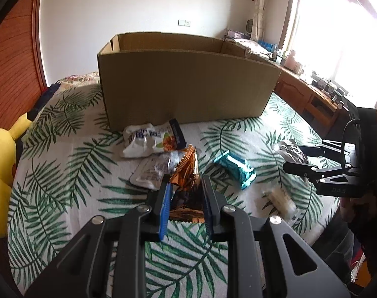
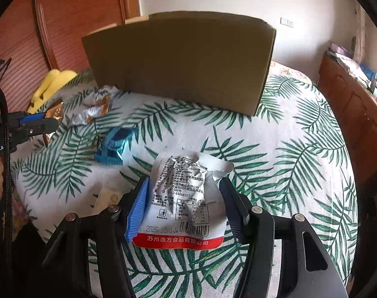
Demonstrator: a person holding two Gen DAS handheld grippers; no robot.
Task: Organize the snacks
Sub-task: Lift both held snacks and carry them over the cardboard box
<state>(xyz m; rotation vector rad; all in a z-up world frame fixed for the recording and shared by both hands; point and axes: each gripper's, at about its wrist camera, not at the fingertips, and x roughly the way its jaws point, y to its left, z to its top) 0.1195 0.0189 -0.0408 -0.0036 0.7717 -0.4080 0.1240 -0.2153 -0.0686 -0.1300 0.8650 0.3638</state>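
An open cardboard box [image 1: 186, 84] stands on the leaf-print bed; it also shows in the right wrist view [image 2: 181, 59]. My left gripper [image 1: 186, 186] is shut on a copper foil snack packet [image 1: 187, 171], seen from the side in the right wrist view [image 2: 55, 111]. My right gripper [image 2: 183, 186] is shut on a white snack bag with a red bottom band [image 2: 186, 198], also seen in the left wrist view [image 1: 291, 152]. A teal wrapper [image 1: 235, 168] lies between the grippers; it also shows in the right wrist view [image 2: 116, 146].
A white and orange snack bag [image 1: 151, 139], a flat silver pouch [image 1: 151, 173] and a clear pale packet [image 1: 280, 198] lie on the bed. A yellow plush toy [image 1: 2, 164] sits at the left. A wooden cabinet [image 1: 310, 99] runs along the right under the window.
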